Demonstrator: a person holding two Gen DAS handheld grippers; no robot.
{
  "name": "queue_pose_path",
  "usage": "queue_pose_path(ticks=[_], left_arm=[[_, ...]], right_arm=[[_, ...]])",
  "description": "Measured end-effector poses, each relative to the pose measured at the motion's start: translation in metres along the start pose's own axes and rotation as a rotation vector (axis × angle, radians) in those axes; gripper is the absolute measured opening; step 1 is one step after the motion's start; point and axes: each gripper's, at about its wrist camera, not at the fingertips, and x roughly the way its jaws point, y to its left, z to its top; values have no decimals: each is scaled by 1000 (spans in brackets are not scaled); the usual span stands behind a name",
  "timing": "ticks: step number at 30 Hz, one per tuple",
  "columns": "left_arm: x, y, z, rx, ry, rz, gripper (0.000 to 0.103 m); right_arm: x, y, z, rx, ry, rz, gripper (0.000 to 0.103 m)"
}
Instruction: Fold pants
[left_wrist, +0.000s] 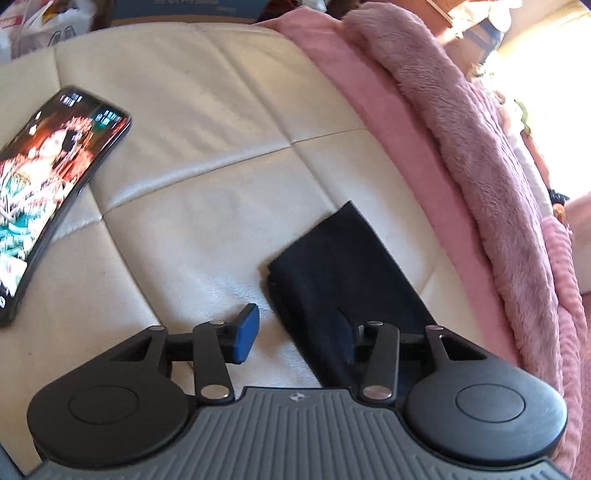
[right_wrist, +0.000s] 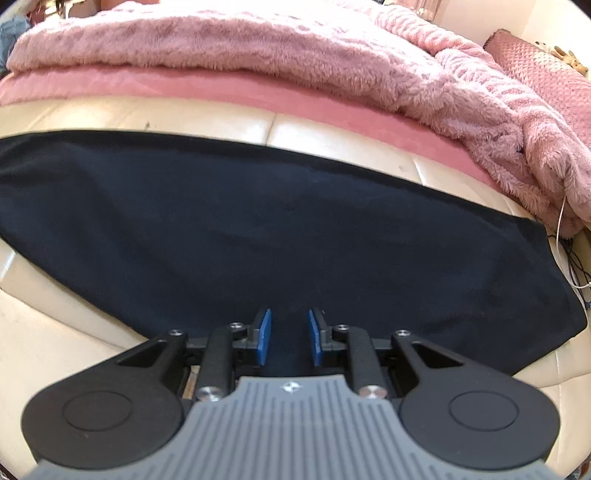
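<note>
Left fingers (left_wrist: 248, 332) parted over pants (left_wrist: 343, 273); phone (left_wrist: 48, 199) only there; right perhaps pinching.

Black left gripper (left_wrist: 295, 338), right gripper (right_wrist: 288, 338): blue pads, grey ribbed base (silver screws)

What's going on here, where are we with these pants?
A person is folding dark pants on a cream leather cushion. The left hand-held gripper is open at one narrow end of the pants. The right hand-held gripper sits narrowly parted over the near edge, with fabric between the pads; a grip isn't clear. A phone lies nearby.
</note>
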Motion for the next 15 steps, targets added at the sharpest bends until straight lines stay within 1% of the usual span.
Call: queue_pose_path(ticks=[3, 6, 7, 8, 9, 10, 11, 15], left_arm=[[2, -4, -4, 9, -33, -16, 53], [8, -17, -10, 52, -72, -2, 46], [9, -20, -12, 65, -81, 4, 40], [12, -23, -13, 73, -91, 10, 31], [14, -25, -15, 80, -100, 17, 24], [16, -26, -15, 87, -97, 15, 13], [18, -27, -16, 93, -100, 19, 10], [15, -32, -15, 138, -134, 41, 6]], right_arm=[[-4, 6, 3, -20, -29, 11, 15], [-6, 13, 5, -46, -41, 18, 15], [-6, 15, 5, -50, -41, 19, 15], [-6, 17, 6, -53, -39, 18, 15], [-7, 18, 6, -56, -39, 17, 15], [-8, 19, 7, -59, -42, 15, 15], [-9, 20, 7, -63, -44, 15, 15], [-8, 25, 10, -86, -34, 12, 15]])
